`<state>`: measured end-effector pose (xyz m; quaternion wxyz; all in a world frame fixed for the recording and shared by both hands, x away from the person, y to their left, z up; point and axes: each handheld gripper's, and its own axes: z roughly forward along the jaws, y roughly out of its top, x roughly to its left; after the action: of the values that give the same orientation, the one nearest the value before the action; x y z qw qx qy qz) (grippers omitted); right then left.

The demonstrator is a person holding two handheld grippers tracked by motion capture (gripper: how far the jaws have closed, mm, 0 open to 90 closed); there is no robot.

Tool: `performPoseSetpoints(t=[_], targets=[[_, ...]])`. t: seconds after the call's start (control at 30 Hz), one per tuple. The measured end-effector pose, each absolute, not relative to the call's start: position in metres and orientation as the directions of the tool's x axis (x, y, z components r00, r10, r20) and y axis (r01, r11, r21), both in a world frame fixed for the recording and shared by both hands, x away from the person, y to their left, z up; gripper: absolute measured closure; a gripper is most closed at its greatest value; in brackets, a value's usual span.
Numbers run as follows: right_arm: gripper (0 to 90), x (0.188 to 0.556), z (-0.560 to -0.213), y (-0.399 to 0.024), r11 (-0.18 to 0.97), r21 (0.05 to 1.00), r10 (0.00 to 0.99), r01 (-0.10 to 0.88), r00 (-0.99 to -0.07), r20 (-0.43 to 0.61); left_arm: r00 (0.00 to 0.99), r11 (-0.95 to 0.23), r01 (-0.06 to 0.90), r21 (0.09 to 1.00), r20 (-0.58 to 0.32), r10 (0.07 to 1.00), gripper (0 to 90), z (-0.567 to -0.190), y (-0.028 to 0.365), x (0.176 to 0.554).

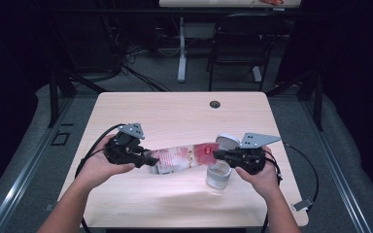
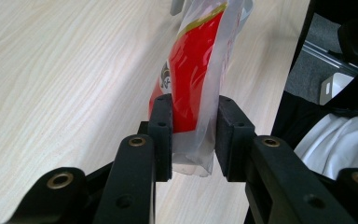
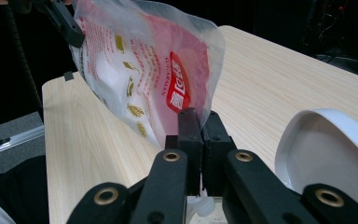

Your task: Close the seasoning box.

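A clear plastic bag (image 1: 184, 158) with a red label and white contents hangs stretched between both grippers, just above the wooden table (image 1: 175, 111). My left gripper (image 1: 150, 160) is shut on the bag's left end; in the left gripper view the bag (image 2: 193, 79) runs away from the gripper (image 2: 193, 135), its sealed edge between the pads. My right gripper (image 1: 217, 155) is shut on the red-labelled end, and the right gripper view shows the bag (image 3: 144, 70) pinched tight in that gripper (image 3: 199, 126). A small clear jar (image 1: 218, 176) stands directly under the right gripper.
A white round lid (image 1: 227, 141) lies on the table behind the right gripper and is seen close by as the lid (image 3: 326, 149) in the right gripper view. A cable hole (image 1: 215, 104) sits near the table's far edge. A dark chair (image 1: 238, 43) stands beyond the table.
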<state>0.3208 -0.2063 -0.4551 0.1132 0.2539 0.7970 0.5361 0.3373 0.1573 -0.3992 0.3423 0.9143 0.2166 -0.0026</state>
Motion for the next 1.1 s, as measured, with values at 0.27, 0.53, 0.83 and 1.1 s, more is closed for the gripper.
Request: performPoseSetpoints(t=[0.27,0.53,0.83,1.1], targets=[[88.9,0.321,-0.456,-0.208,0.288,0.913,0.532,0.29,-0.841,0.099,0.906,-0.67,0.396,0.627,-0.15,0.395,70.9,-0.394,0.155,0.339],[89.0,0.322,-0.457,-0.209,0.292,0.912,0.534,0.289,-0.84,0.096,0.909,-0.672,0.391,0.63,-0.146,0.391,71.0,-0.39,0.154,0.341],[89.0,0.321,-0.456,-0.209,0.293,0.912,0.535,0.288,-0.84,0.093,0.91,-0.673,0.387,0.63,-0.144,0.389,71.0,-0.389,0.153,0.341],[88.9,0.321,-0.456,-0.211,0.294,0.911,0.536,0.291,-0.839,0.094,0.911,-0.673,0.384,0.632,-0.14,0.388,71.2,-0.386,0.151,0.341]])
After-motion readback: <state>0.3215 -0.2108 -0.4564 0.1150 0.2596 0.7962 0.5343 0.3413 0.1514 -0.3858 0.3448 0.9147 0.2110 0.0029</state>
